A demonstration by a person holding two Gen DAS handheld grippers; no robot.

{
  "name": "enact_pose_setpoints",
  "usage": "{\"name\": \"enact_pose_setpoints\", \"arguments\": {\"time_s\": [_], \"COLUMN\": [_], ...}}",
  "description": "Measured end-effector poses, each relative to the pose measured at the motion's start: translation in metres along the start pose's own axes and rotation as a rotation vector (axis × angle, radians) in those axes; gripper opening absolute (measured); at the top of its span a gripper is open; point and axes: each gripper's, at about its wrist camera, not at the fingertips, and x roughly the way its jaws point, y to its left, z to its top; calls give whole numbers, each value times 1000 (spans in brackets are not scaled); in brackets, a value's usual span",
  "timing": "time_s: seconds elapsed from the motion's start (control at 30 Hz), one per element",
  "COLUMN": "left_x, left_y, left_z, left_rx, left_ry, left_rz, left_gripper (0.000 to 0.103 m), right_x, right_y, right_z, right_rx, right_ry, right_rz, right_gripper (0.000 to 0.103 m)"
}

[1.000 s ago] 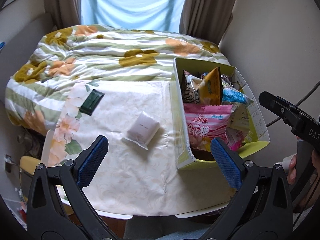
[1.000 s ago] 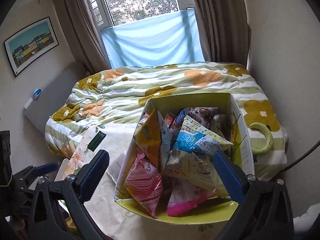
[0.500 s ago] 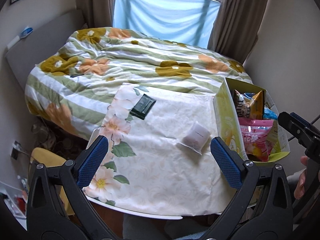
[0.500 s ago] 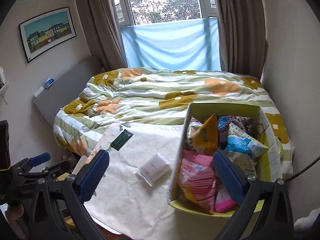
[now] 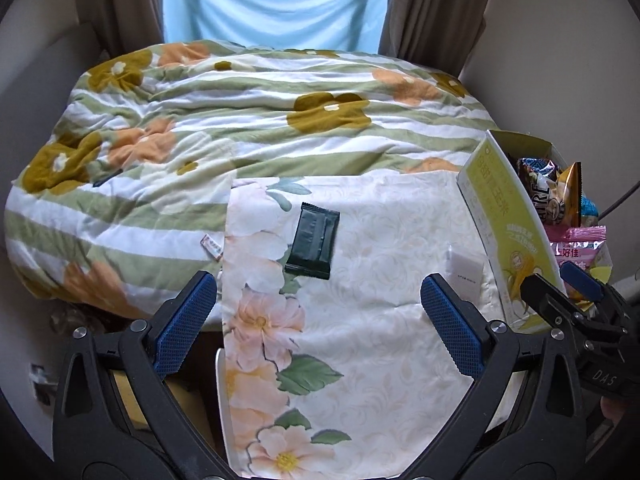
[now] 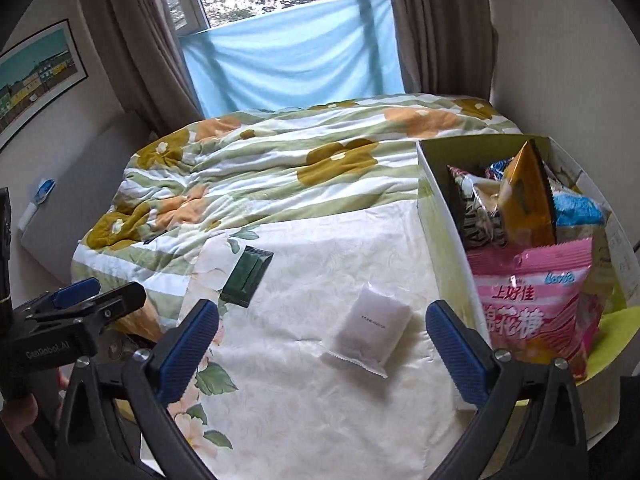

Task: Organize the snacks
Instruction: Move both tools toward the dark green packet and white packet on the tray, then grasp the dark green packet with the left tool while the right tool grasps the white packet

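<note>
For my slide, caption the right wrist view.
Open right gripper above white packet, dark packet left, snack box right.

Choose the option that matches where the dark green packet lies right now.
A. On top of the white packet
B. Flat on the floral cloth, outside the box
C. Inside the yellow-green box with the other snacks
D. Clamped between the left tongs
B: the dark green packet lies flat on the floral cloth, apart from the white packet and outside the yellow-green box; both the left tongs and right tongs are open and empty.
</note>
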Motion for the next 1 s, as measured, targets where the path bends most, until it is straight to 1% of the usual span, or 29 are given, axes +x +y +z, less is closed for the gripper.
{"name": "enact_pose_setpoints", "arguments": {"time_s": [0.1, 0.27, 0.33, 0.37, 0.4, 0.47, 0.53, 0.63, 0.7, 0.73, 0.83, 0.9, 1.0], "left_x": [38, 99, 122, 133, 144, 163, 179, 195, 202, 202, 203, 202, 199], "left_y": [9, 17, 17, 16, 16, 15, 13, 9, 4, 1, -5, -8, -11], "left_z": [11, 19, 21, 21, 21, 20, 19, 17, 14, 13, 12, 11, 10], "left_rx": [54, 109, 132, 143, 152, 166, 178, 205, 228, 245, 273, 292, 307], "left_ry": [44, 113, 141, 156, 169, 194, 212, 224, 228, 213, 205, 197, 191], "left_rz": [-12, -60, -69, -76, -79, -84, -90, -87, -78, -64, -45, -37, -38], "left_gripper": [102, 100, 94, 88, 85, 82, 78, 74, 70, 70, 67, 59, 53], "right_x": [25, 61, 73, 78, 84, 95, 104, 116, 121, 124, 129, 131, 134], "right_y": [4, 6, 2, -1, -3, -10, -16, -23, -26, -27, -30, -31, -34], "right_z": [-10, -27, -32, -34, -36, -40, -43, -47, -49, -50, -51, -51, -50], "right_rx": [68, 138, 171, 185, 199, 221, 238, 256, 259, 260, 259, 255, 255], "right_ry": [9, 22, 21, 27, 33, 46, 55, 74, 81, 85, 88, 90, 93], "right_rz": [-52, -156, -186, -201, -217, -242, -266, -288, -299, -302, -305, -311, -318], "right_gripper": [103, 103, 103, 103, 103, 103, 103, 103, 103, 103, 103, 103, 103]}}
